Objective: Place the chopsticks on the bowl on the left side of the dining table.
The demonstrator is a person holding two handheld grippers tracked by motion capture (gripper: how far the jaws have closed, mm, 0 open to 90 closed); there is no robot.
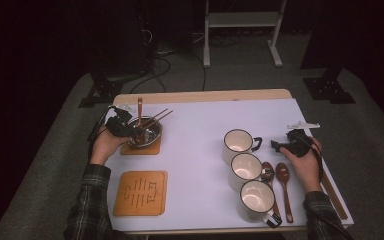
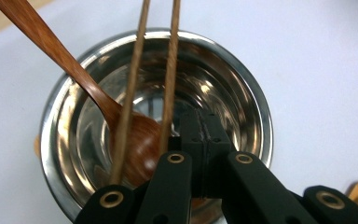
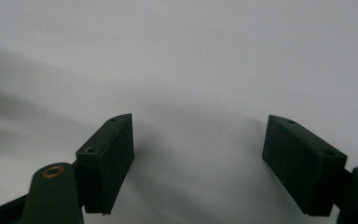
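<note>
L gripper (image 2: 204, 135), jaws fully closed on nothing, sits in steel bowl (image 2: 242, 84) far left w/ spoon (image 2: 135, 140) & chopsticks (image 2: 170, 70); looks like loading done, next: lift out. R gripper (image 3: 198, 154) wide open, empty

bowl (image 2: 242, 93): shiny steel | spoon (image 2: 74, 70): reddish-brown wood | chopsticks (image 2: 170, 70): tan | tongs (image 2: 205, 135): black

Black two-jaw grippers (image 2: 205, 140) (image 3: 198, 163) with brass-ringed pivot screws, flat ribbed pads, trailing cables; dark plaid sleeves (image 1: 87, 200).
</note>
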